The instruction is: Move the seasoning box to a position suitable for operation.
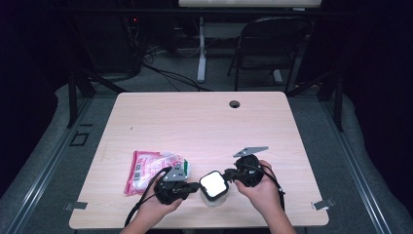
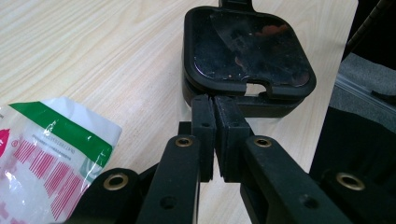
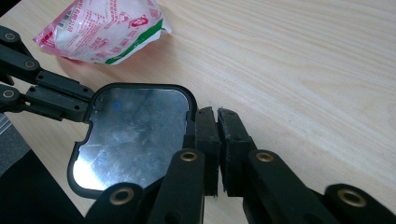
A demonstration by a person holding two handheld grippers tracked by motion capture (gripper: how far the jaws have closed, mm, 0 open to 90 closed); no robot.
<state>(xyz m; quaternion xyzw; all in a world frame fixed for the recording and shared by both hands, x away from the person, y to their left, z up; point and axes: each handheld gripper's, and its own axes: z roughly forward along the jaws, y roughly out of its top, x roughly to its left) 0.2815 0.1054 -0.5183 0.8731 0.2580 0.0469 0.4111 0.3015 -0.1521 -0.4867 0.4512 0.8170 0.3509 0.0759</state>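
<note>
A small black box [image 1: 214, 184] with a shiny mirror-like lid sits near the table's front edge between my two grippers. My left gripper [image 1: 197, 186] is shut, its tips against the box's left side; in the left gripper view the closed pads [image 2: 205, 116] meet at the rim of the box [image 2: 247, 46]. My right gripper [image 1: 227, 174] is shut too, with its tips [image 3: 217, 112] beside the right edge of the lid [image 3: 135, 135]. Nothing shows between either pair of pads. The left gripper's fingers [image 3: 56, 95] reach the lid from the far side.
A pink, white and green plastic packet [image 1: 146, 168] [image 2: 46, 154] [image 3: 102, 28] lies left of the left hand. The pale wooden table [image 1: 204, 122] has a cable hole [image 1: 234, 104] at the back. A folding chair [image 1: 272, 44] stands beyond it.
</note>
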